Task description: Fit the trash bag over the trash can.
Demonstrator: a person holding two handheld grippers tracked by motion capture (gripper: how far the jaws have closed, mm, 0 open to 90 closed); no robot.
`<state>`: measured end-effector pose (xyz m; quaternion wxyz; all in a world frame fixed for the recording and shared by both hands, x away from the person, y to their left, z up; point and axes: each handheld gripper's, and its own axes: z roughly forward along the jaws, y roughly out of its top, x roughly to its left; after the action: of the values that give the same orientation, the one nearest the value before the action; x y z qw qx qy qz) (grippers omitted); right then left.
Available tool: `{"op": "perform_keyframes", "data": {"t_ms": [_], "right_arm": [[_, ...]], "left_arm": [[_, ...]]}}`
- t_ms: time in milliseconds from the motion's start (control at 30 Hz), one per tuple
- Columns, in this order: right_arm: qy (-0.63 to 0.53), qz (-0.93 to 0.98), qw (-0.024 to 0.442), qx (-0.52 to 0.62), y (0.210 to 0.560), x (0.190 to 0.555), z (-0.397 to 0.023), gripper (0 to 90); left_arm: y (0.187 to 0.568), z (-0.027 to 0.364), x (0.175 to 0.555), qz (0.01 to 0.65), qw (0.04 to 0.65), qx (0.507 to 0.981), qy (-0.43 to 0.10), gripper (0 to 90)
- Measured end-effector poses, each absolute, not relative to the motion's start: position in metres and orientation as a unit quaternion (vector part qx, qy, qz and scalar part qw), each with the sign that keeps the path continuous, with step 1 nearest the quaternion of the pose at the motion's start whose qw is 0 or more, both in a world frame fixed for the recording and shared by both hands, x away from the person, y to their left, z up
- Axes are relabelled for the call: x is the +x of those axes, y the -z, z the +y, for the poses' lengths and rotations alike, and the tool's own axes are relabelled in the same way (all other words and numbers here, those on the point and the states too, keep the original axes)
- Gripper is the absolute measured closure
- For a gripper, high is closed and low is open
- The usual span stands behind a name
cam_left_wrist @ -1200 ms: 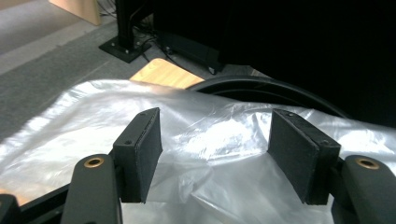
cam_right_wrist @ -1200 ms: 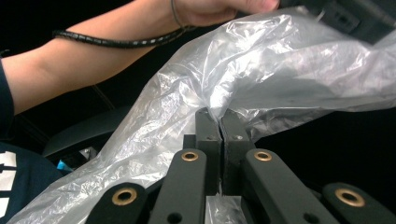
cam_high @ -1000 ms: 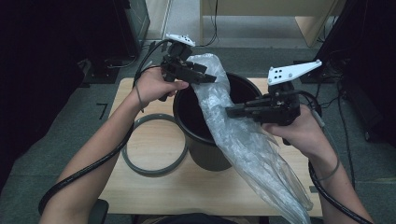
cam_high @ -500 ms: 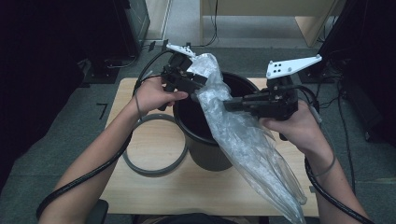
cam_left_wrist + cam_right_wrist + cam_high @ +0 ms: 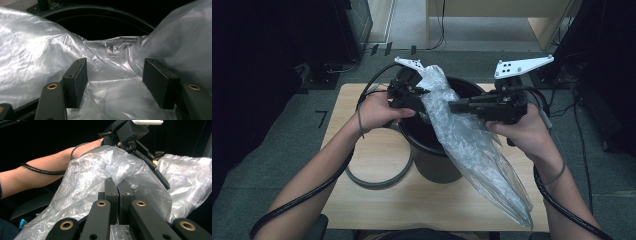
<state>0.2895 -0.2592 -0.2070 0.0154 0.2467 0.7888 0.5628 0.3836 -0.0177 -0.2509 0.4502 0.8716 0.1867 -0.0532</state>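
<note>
While the right hand-held gripper (image 5: 457,106) stays clamped on the plastic bag (image 5: 472,150) draped over the black bin (image 5: 437,165) mid-worktop, the left hand-held gripper (image 5: 424,95), jaws open, has drifted into its mouth, ready to spread it.

My table (image 5: 362,145) is a light wooden top on grey carpet. On it stands a black bin (image 5: 437,165) near the middle, and a grey ring (image 5: 377,181) lies flat at the bin's 9 o'clock, touching its base. The clear bag's (image 5: 507,195) tail rests toward 4 o'clock
</note>
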Motion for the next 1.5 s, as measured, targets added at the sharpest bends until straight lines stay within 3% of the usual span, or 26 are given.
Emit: {"op": "perform_keyframes", "data": {"t_ms": [600,1167,1500], "right_arm": [[-0.564,0.783,0.016,0.263,0.207,0.292,-0.269,89.8],[-0.534,0.797,0.003,0.281,0.228,0.306,-0.261,89.4],[-0.521,0.796,-0.001,0.308,0.243,0.321,-0.262,89.4]], "left_arm": [[0.251,-0.012,0.357,0.167,0.463,0.866,0.089,35.3],[0.247,0.026,0.371,0.187,0.492,0.850,0.018,32.4],[0.244,0.042,0.367,0.179,0.514,0.839,0.008,31.3]]}}
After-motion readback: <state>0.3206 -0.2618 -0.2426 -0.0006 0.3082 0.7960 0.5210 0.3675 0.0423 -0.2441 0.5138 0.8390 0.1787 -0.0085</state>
